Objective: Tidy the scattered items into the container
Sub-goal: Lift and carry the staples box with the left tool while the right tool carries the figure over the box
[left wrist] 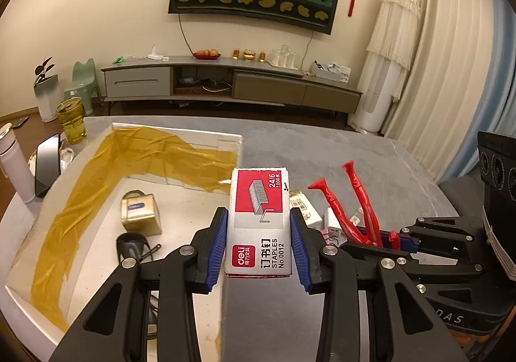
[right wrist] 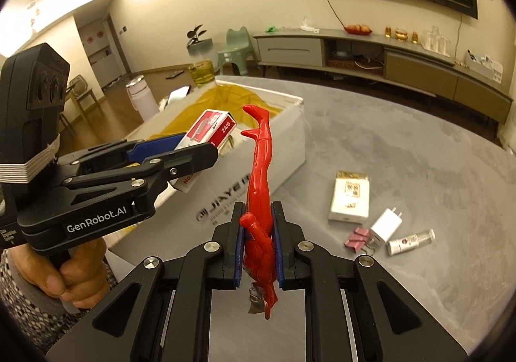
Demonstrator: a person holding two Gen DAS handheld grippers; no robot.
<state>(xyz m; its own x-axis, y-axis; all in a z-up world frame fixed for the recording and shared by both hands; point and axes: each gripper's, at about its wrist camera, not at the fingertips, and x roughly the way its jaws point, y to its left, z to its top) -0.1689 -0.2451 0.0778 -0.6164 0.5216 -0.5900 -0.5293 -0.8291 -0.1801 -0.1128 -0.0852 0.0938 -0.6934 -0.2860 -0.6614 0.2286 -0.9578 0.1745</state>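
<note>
My left gripper [left wrist: 258,242] is shut on a red and white staples box [left wrist: 259,220], held above the near right edge of the white cardboard box [left wrist: 180,188] lined with yellow film. The same staples box [right wrist: 209,133] and left gripper [right wrist: 193,149] show in the right wrist view, over the cardboard box [right wrist: 258,175]. My right gripper [right wrist: 258,246] is shut on a red toy figure [right wrist: 261,188], its legs pointing up and away. The figure [left wrist: 351,204] appears right of the staples box. A gold tin [left wrist: 142,213] and a black object [left wrist: 132,247] lie inside the cardboard box.
On the grey table [right wrist: 403,142] lie a white packet [right wrist: 350,197], a white charger plug [right wrist: 385,228], pink binder clips [right wrist: 356,239] and a small vial [right wrist: 411,241]. A white flask [left wrist: 14,162], a phone [left wrist: 48,162] and an oil bottle [left wrist: 72,120] stand left of the box. A hand [right wrist: 77,271] holds the left gripper.
</note>
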